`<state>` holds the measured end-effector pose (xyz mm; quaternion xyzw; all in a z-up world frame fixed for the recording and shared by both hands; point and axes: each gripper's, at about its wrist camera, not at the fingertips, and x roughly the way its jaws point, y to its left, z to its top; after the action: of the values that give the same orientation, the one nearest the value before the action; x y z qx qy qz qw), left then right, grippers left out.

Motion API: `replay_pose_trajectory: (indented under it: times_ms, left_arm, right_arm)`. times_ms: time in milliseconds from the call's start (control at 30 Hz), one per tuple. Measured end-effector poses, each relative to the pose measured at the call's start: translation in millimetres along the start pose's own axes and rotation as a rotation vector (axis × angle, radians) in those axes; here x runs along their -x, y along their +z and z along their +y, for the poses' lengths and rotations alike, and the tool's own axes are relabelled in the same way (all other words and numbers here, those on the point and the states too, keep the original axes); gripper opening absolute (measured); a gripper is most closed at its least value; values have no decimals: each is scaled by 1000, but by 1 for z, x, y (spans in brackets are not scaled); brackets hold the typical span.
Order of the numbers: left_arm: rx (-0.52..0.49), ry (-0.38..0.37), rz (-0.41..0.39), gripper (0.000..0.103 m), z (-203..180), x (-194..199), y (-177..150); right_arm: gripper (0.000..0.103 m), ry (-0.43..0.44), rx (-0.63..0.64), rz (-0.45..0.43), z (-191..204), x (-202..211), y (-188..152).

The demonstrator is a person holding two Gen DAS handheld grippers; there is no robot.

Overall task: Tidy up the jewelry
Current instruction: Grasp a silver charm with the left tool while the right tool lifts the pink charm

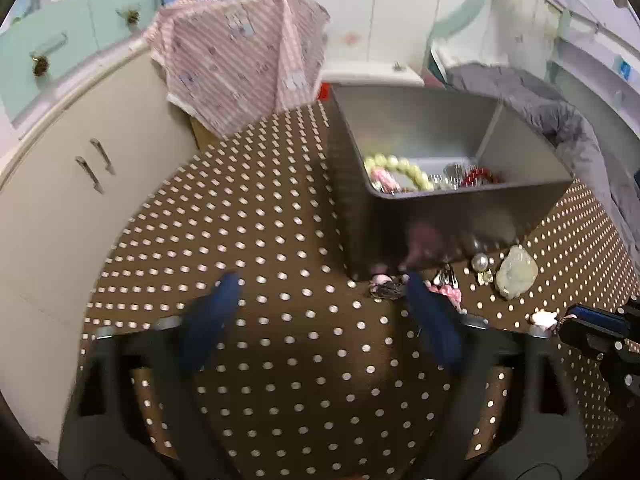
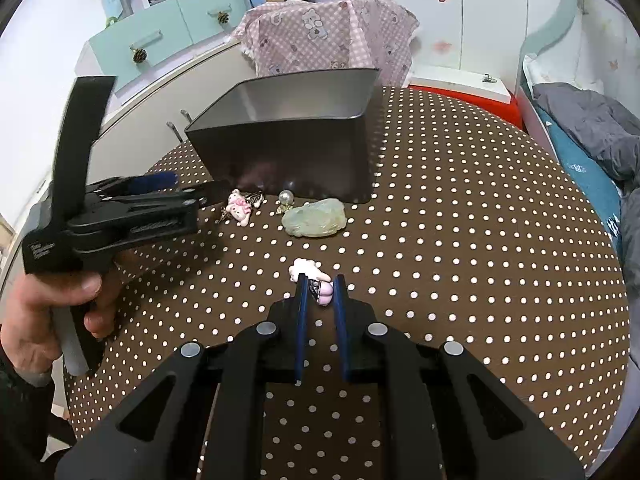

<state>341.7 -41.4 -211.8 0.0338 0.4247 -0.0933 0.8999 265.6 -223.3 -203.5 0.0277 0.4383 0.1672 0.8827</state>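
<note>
Brown polka-dot tablecloth (image 2: pixel 440 240) under grey metal bin (image 2: pixel 288 136); beads and trinkets already inside. Right gripper (image 2: pixel 320 286) clamped on pink charm (image 2: pixel 316 280) near pale green stone (image 2: pixel 314 218). Left gripper (image 1: pixel 320 284) wide apart, empty, beside small pink clip (image 1: pixel 446 292) at bin's foot
</note>
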Motion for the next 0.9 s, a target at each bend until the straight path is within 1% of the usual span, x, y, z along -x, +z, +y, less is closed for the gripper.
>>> replay_pose_trajectory:
  times_ms: [33,67,167,233,367,533,600,633,667,700,733,767,900]
  left_arm:
    - [3,-12,1,70,1,1,-1]
    - [1,-18,1,69,2,2,-3]
    - [5,-7,8,69,7,6,-9]
    - [7,-13,6,69,9,9,-12]
    - [-29,-9,13,69,0,6,-10]
    - [-51,-40,18,68,-8,3,-7]
    - [-53,-63,14,56,-8,3,-6]
    - [-58,-75,10,39,-8,4,-5]
    - [-60,-82,9,27,-9,4,-4]
    - [-60,-96,9,24,-9,4,-5]
    - [-57,-106,10,17,-9,4,-6]
    - [-50,-122,11,15,-7,5,-6]
    - [-25,-176,10,15,-3,9,-11]
  right_arm:
    - [11,0,0,2,0,0,0]
    - [11,0,0,5,0,-1,-1]
    - [11,0,-3,10,-1,0,-3]
    - [11,2,-6,13,-2,-1,-4]
    - [11,2,-9,14,-2,-2,-3]
    - [11,0,-10,19,-1,-1,-6]
    - [11,1,-10,20,-3,-1,-5]
    - [11,0,-9,21,-3,-2,-5]
    - [11,-1,-9,21,-2,-1,-5]
    - [11,-1,-9,21,-2,-1,-5]
    - [11,-2,-8,21,-2,-1,-5]
    - [11,-2,-9,21,-2,-1,-5]
    - [11,-1,-10,14,-1,1,-7]
